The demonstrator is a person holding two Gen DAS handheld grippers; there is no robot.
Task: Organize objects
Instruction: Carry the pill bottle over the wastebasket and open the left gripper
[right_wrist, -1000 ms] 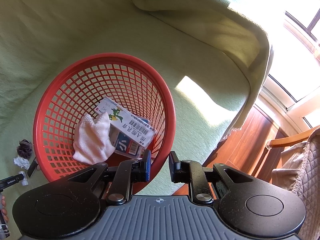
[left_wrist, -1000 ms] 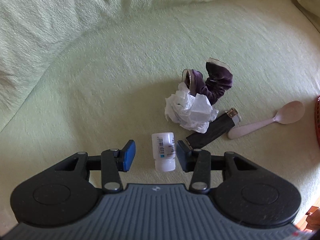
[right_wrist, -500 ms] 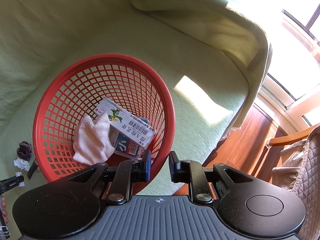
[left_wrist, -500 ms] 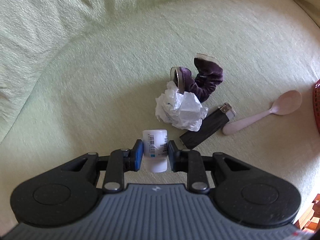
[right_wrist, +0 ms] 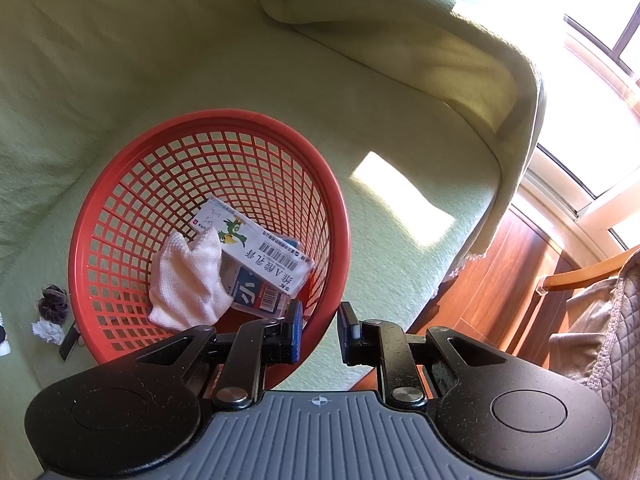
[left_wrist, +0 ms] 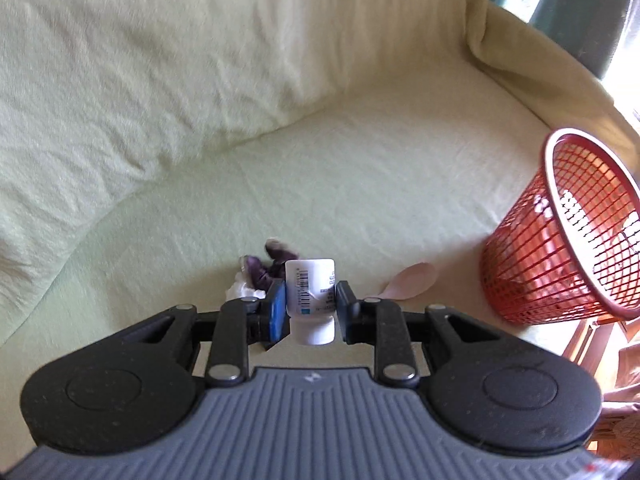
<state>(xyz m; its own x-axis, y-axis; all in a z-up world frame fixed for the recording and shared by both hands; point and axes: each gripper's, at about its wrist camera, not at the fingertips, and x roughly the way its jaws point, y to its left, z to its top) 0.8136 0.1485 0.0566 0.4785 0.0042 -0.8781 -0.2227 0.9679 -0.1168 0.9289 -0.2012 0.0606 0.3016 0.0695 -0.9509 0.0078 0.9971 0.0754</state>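
Green sofa cover below, left gripper (left_wrist: 311, 307) clamps the white bottle (left_wrist: 310, 293), bound for the red basket (left_wrist: 560, 240); right gripper (right_wrist: 319, 334) narrowly parted, empty.

Red plastic mesh basket (right_wrist: 120, 216); matt cloth sofa cover (left_wrist: 360, 184)

spoon (left_wrist: 412, 280) handle hidden behind gripper; basket (left_wrist: 560, 240) contents blurred

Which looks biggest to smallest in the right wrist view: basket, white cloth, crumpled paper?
1. red basket
2. white cloth, inside the basket
3. crumpled paper, though it lies farther from the camera, which shrinks it.
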